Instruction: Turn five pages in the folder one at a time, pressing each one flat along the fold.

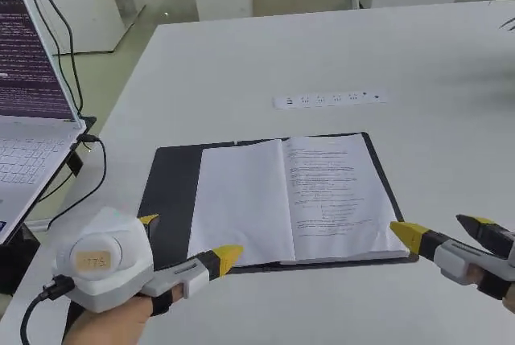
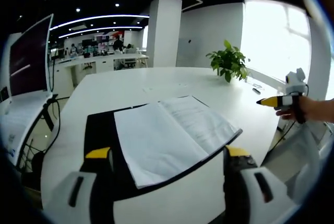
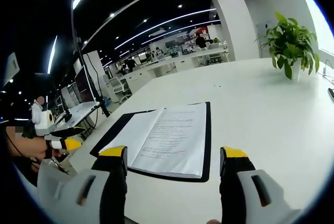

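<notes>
At 9 o'clock from the work, a laptop (image 1: 24,120) stands open at the edge of the white table (image 1: 322,47). The left gripper (image 1: 189,237) hovers at 7 o'clock from the folder (image 1: 173,192), jaws spread wide and holding nothing, above the bare black inner cover. The folder lies open and flat near the middle of the table, with a blank left-hand page (image 1: 241,200) and a printed right-hand page (image 1: 334,192) meeting at the fold. A power strip (image 1: 330,100) lies at 12 o'clock, well apart. The right gripper (image 1: 441,230) waits at 4 o'clock, jaws likewise parted and empty, just beside the lower right corner of the page. Assessment: no page is lifted or pinched, the number already turned cannot be determined, and a turn-and-press cycle from the right-hand stack is yet to start.
</notes>
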A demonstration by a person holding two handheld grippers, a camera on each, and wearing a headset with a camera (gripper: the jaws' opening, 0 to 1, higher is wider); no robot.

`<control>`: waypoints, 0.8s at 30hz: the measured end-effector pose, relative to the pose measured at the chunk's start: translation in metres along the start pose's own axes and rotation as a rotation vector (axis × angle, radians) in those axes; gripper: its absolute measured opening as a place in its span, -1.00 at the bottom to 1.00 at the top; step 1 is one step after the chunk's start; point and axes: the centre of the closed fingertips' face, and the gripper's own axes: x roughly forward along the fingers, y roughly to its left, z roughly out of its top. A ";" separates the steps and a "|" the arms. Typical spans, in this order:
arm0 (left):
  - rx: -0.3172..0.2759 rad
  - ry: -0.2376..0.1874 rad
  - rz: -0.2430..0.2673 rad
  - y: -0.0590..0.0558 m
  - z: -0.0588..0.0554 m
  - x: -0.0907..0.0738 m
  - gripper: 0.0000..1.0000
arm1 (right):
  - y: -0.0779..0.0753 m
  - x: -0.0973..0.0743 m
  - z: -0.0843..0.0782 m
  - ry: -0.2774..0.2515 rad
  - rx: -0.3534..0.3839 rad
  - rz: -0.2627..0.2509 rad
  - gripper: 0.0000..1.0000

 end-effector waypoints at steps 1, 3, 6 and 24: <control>0.010 0.006 -0.013 -0.005 -0.001 0.006 0.72 | -0.001 0.000 -0.002 0.005 0.001 0.001 0.43; 0.023 0.023 -0.036 -0.013 -0.003 0.015 0.67 | -0.001 0.000 -0.005 0.011 0.007 0.009 0.41; 0.037 0.045 -0.067 -0.027 -0.007 0.033 0.64 | 0.001 0.000 -0.009 0.020 0.009 0.021 0.40; 0.116 0.125 -0.281 -0.137 -0.022 0.145 0.48 | 0.004 0.008 -0.033 0.100 -0.020 0.083 0.36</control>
